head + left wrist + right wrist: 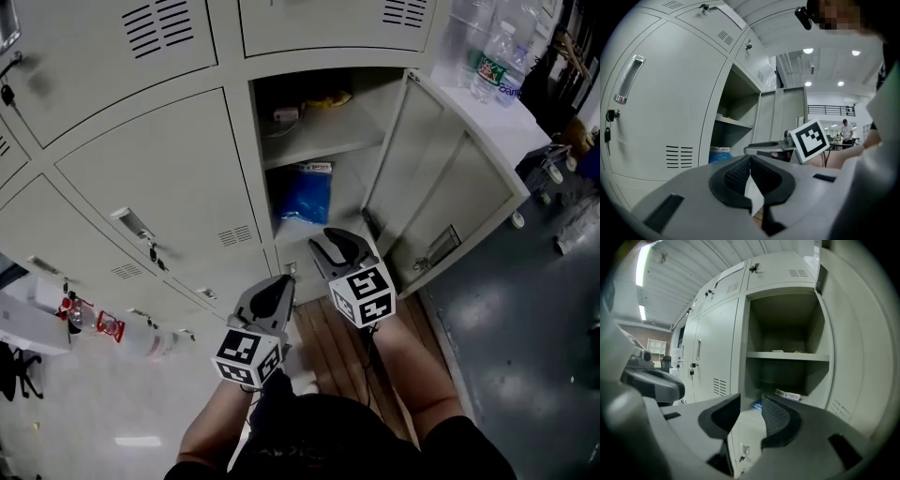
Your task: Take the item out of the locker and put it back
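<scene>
The open locker (281, 159) has a shelf (323, 139) across its middle. Under that shelf lies a blue plastic bag (303, 192) with a white label; it also shows as the blue bag (719, 153) and, partly hidden by the jaws, the blue bag (757, 404). My right gripper (330, 236) is just in front of the locker's lower opening, open, with nothing between its jaws (751, 401). My left gripper (278, 286) is lower and to the left, before the closed neighbouring door, with its jaws together and empty (750, 159).
The locker door (441, 178) hangs open to the right. A small white thing (286, 114) and a yellow thing (328, 98) lie on the upper shelf. Closed lockers with handles (131, 223) fill the left. Water bottles (492, 61) stand at the upper right.
</scene>
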`<action>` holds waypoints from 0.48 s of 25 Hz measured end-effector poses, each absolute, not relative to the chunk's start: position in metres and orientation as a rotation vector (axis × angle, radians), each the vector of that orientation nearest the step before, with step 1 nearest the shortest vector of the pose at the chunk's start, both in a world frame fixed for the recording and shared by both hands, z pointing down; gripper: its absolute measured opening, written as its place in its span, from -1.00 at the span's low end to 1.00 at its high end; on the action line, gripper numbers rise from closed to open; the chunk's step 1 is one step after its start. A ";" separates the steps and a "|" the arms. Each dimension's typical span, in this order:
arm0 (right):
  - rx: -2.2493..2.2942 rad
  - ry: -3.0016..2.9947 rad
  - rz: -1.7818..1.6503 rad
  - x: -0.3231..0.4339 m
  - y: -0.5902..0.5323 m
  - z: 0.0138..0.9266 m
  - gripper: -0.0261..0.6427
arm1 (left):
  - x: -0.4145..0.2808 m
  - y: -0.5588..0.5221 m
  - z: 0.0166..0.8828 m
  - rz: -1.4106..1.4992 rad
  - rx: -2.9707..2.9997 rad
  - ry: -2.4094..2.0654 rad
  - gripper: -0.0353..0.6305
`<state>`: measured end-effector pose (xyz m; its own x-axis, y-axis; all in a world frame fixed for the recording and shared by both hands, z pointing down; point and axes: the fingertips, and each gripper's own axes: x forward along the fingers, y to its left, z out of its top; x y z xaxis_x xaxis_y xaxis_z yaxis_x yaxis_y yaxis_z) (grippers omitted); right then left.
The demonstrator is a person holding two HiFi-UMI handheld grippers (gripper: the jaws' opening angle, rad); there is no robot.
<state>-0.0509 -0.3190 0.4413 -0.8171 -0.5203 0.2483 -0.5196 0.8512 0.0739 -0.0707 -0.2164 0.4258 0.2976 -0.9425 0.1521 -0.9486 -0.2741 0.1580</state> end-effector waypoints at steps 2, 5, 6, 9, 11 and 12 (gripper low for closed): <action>0.796 -2.731 -0.046 -0.059 -0.331 0.450 -0.49 | -0.074 -0.222 0.430 0.060 2.351 -1.729 -0.88; 0.781 -2.674 -0.108 -0.072 -0.345 0.464 -0.46 | -0.077 -0.229 0.435 0.078 2.359 -1.707 -0.88; 0.770 -2.653 -0.133 -0.076 -0.349 0.468 -0.45 | -0.078 -0.232 0.437 0.081 2.363 -1.700 -0.88; 0.751 -2.581 -0.201 -0.085 -0.362 0.482 -0.41 | -0.082 -0.239 0.441 0.095 2.374 -1.678 -0.88; 0.750 -2.532 -0.238 -0.090 -0.371 0.493 -0.39 | -0.086 -0.242 0.444 0.103 2.375 -1.665 -0.88; 0.746 -2.508 -0.258 -0.092 -0.375 0.497 -0.39 | -0.088 -0.243 0.446 0.106 2.374 -1.660 -0.88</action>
